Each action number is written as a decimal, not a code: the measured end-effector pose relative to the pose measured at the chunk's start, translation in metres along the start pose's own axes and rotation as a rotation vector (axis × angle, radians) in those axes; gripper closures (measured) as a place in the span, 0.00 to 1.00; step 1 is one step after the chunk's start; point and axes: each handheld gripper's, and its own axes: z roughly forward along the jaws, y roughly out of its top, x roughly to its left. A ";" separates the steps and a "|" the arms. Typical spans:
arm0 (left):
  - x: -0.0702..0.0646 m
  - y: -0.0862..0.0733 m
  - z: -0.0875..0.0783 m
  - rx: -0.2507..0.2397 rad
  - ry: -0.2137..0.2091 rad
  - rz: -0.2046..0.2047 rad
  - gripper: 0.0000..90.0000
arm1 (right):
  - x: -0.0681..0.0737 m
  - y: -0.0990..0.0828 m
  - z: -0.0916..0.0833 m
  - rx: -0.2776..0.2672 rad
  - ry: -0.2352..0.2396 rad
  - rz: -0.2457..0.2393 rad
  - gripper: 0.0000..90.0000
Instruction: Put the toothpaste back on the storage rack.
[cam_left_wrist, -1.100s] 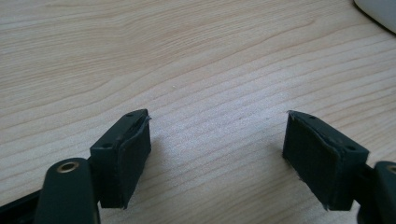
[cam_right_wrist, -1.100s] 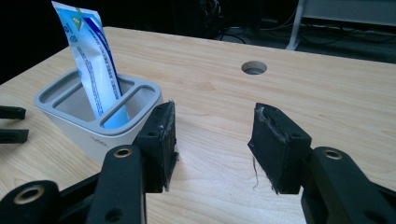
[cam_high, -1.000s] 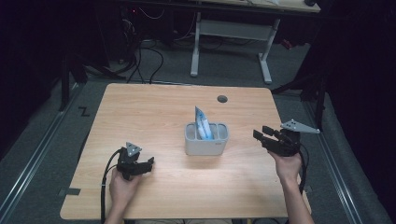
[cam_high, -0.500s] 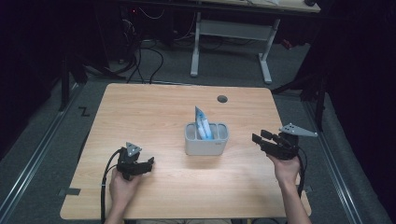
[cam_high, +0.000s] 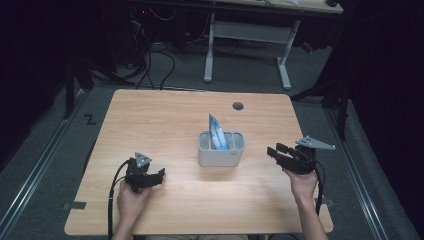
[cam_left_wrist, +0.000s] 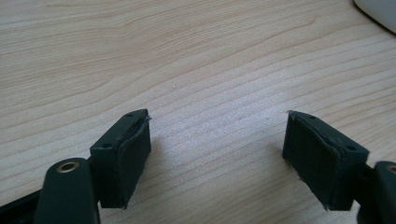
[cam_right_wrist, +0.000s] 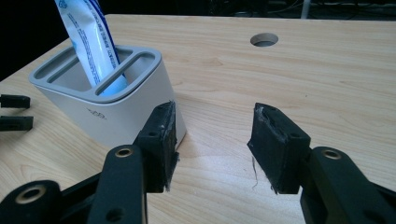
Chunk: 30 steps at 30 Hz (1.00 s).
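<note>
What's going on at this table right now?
A person sits at a wooden table with a two-jaw gripper in each hand. Both the left gripper and the right gripper are open and hold nothing. Between them stands a white slotted holder with a blue-and-white packet sticking up out of it. The right gripper points toward the holder but isn't touching it.

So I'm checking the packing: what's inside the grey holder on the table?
A blue-and-white tube stands tilted in one slot of the grey holder, its top sticking out above the rim. The neighbouring slots look empty. The tube's lower end is hidden by the holder's wall.
</note>
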 end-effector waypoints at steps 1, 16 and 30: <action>0.000 0.000 0.000 0.000 0.000 0.000 0.26 | 0.000 0.000 0.000 0.000 0.000 0.000 0.56; 0.000 0.000 0.000 0.000 0.000 0.000 0.26 | -0.001 -0.015 0.015 0.035 -0.018 0.006 0.56; 0.000 0.000 0.000 0.000 0.000 0.000 0.26 | 0.000 -0.024 0.023 0.059 -0.024 0.010 0.56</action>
